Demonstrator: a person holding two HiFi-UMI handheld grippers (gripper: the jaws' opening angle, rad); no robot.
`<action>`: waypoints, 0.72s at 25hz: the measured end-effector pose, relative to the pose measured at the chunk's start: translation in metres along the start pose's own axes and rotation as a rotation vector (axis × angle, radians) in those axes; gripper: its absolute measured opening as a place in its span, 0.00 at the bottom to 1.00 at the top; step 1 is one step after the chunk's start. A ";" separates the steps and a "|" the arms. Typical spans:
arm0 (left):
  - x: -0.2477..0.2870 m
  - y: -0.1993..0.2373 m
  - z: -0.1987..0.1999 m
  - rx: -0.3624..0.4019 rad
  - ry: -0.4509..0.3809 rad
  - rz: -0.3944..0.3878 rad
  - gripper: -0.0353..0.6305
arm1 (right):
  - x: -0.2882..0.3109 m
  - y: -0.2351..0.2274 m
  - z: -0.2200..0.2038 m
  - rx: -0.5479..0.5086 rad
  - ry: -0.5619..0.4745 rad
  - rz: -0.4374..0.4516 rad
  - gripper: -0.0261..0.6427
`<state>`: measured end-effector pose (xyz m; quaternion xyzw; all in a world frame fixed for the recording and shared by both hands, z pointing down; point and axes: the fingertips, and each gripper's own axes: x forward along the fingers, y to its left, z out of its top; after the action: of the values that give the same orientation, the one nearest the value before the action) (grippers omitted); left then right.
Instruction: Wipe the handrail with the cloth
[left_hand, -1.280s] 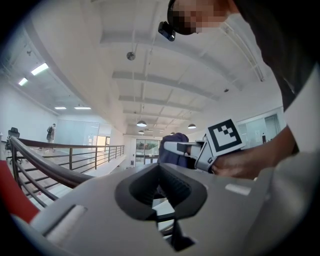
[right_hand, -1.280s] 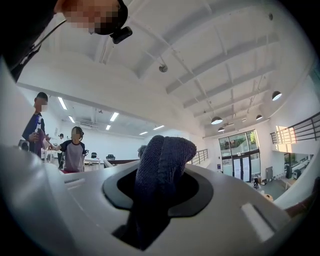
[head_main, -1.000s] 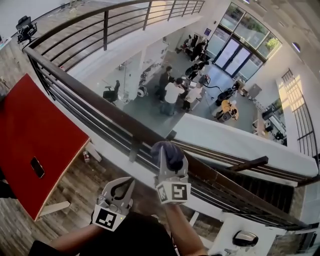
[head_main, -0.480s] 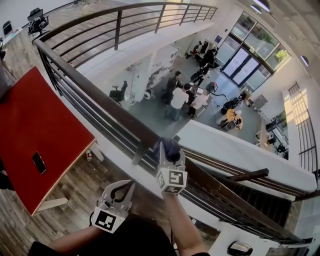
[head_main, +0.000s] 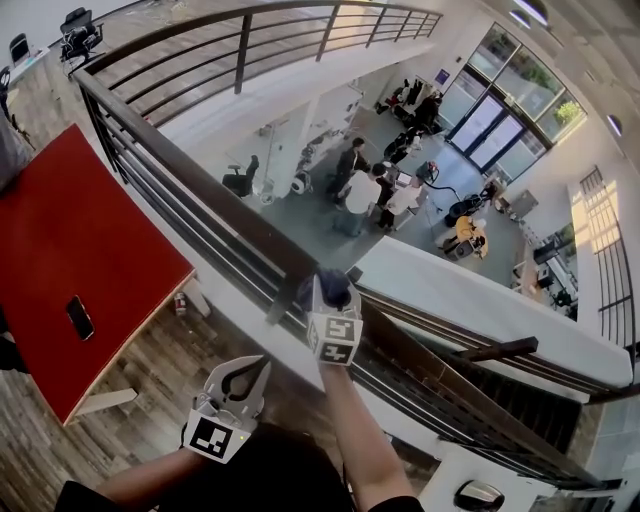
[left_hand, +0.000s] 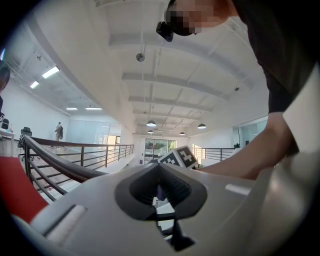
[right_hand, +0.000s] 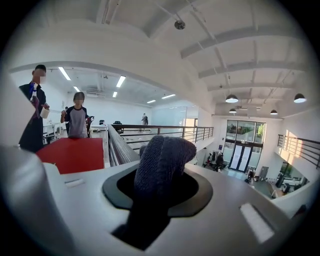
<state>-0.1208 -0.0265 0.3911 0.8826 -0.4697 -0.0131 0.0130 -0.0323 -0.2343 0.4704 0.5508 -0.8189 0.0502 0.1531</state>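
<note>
Right gripper (head_main: 326, 296) had the cloth (head_main: 336, 287) clamped right on the handrail (head_main: 197, 182), whose long line ran up-left and down-right from it, while the left gripper (head_main: 243, 374) hung closed and empty, back off the rail.

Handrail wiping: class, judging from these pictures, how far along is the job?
Done: the dark cloth is clamped in the right tongs. In hand: the cloth rests on the handrail partway along it. Left: wiped and unwiped rail look alike, so progress is unclear; long stretches lie either side of the cloth. The left tongs hang shut and empty, off the rail.
</note>
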 end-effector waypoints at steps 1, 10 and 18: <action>-0.001 0.001 -0.001 0.002 0.003 0.000 0.05 | 0.002 0.000 -0.003 -0.009 0.016 -0.007 0.23; -0.004 -0.006 0.000 0.002 0.015 -0.024 0.05 | -0.007 -0.014 -0.009 0.041 0.065 -0.062 0.23; -0.004 -0.021 0.000 0.021 0.024 -0.062 0.05 | -0.023 -0.034 -0.016 0.030 0.102 -0.098 0.23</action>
<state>-0.1060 -0.0116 0.3906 0.8970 -0.4419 0.0023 0.0088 0.0095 -0.2235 0.4754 0.5892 -0.7814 0.0830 0.1883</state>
